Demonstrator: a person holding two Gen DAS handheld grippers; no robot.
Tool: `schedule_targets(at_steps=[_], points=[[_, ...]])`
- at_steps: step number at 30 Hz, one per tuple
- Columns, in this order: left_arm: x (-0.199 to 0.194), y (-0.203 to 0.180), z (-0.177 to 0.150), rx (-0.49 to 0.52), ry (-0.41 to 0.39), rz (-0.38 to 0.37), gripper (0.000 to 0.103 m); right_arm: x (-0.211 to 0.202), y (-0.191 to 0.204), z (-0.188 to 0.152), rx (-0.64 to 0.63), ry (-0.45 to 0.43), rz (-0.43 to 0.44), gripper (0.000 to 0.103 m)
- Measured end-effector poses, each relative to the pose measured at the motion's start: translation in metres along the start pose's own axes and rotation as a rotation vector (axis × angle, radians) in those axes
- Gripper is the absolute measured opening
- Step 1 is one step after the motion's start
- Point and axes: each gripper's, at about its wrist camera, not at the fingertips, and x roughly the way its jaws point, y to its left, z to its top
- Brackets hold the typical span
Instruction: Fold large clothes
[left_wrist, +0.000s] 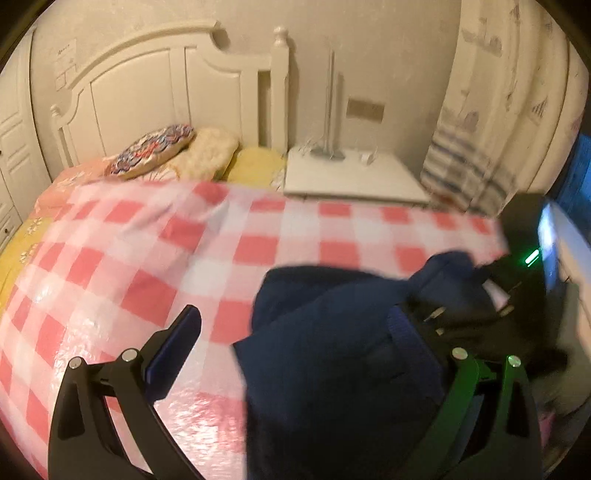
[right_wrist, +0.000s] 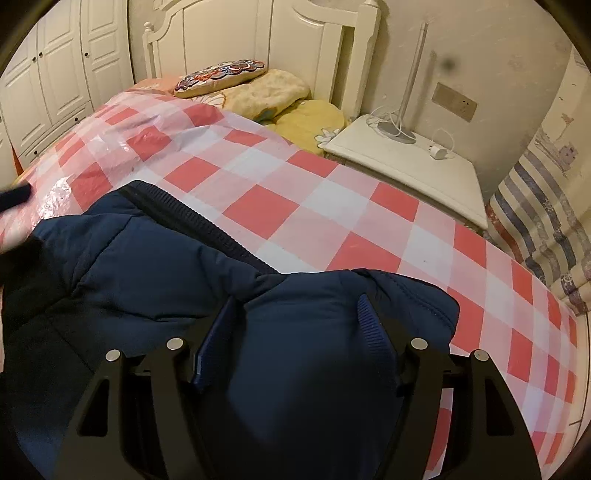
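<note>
we have the navy padded jacket (right_wrist: 155, 280) bunched on the checked bed cover (right_wrist: 332, 206). our right hand-held gripper (right_wrist: 291, 332) is clamped on a puffy fold; our left hand-held gripper (left_wrist: 295, 332) is spread wide, gripping nothing. it looks soft, bulky and slippery, so we'd take the ribbed hem (right_wrist: 207, 225).

Right gripper (right_wrist: 295, 332) clamped on a thick fold of navy padded jacket (right_wrist: 147, 273). Jacket heaped on red-and-white checked sheet (right_wrist: 332, 206) over the bed. White nightstand (right_wrist: 443, 177) beyond, lamp base (right_wrist: 397, 133) on it.
</note>
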Motion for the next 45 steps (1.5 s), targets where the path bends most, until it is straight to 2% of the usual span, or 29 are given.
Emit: schedule_targets(at_steps=[2,4,5,6,8,12,16,20,21,23,25,28,30,33,35,37,41,43,45], points=[[0.014,-0.008,0.001,0.002,0.027,0.035,0.101,-0.001,-0.001,-0.001,0.007,-0.007,0.001,0.066],[0.056,-0.007,-0.006,-0.015,0.149,0.095,0.101,-0.001,-0.003,-0.002,0.014,-0.014,0.006,0.066],[0.078,0.003,-0.011,-0.07,0.219,0.051,0.101,-0.002,-0.004,-0.003,0.022,-0.017,0.01,0.066],[0.083,0.014,-0.012,-0.13,0.228,-0.004,0.101,-0.002,-0.006,-0.003,0.034,-0.018,0.012,0.066],[0.085,0.023,-0.015,-0.169,0.236,-0.039,0.101,-0.001,-0.007,-0.003,0.04,-0.019,0.01,0.066],[0.087,0.019,-0.018,-0.144,0.225,-0.024,0.101,0.001,-0.003,-0.001,0.03,-0.013,-0.015,0.066],[0.09,0.027,-0.023,-0.169,0.23,-0.066,0.101,-0.005,0.0,-0.006,0.043,-0.038,-0.06,0.067],[0.095,0.033,-0.024,-0.189,0.23,-0.09,0.101,-0.029,0.006,-0.011,0.045,0.022,-0.071,0.069],[0.096,0.034,-0.024,-0.192,0.231,-0.092,0.101,-0.048,0.009,-0.015,0.05,0.023,-0.048,0.069],[0.096,0.034,-0.024,-0.196,0.23,-0.094,0.101,-0.082,0.016,-0.03,0.041,-0.029,-0.028,0.07],[0.095,0.034,-0.024,-0.198,0.226,-0.096,0.101,-0.109,0.026,-0.052,0.027,-0.082,-0.006,0.08],[0.096,0.036,-0.025,-0.207,0.225,-0.109,0.101,-0.111,0.041,-0.092,0.034,-0.097,0.032,0.082],[0.095,0.034,-0.024,-0.197,0.223,-0.096,0.101,-0.103,0.035,-0.11,0.133,-0.152,0.071,0.083],[0.086,0.023,-0.021,-0.135,0.215,-0.033,0.101,-0.101,0.028,-0.114,0.176,-0.15,0.102,0.084],[0.068,0.011,-0.019,-0.042,0.186,0.068,0.101,-0.112,0.034,-0.107,0.157,-0.099,0.067,0.084],[0.041,0.001,-0.022,0.038,0.129,0.129,0.101,-0.131,0.044,-0.107,0.109,-0.114,0.027,0.084],[-0.026,-0.01,-0.042,0.116,0.015,0.142,0.101,-0.178,0.063,-0.133,0.06,-0.217,0.047,0.089],[-0.052,-0.014,-0.066,0.147,-0.015,0.165,0.101,-0.182,0.075,-0.15,0.023,-0.212,0.051,0.092],[-0.055,-0.016,-0.089,0.168,-0.006,0.192,0.101,-0.169,0.09,-0.167,-0.043,-0.166,0.013,0.092]])
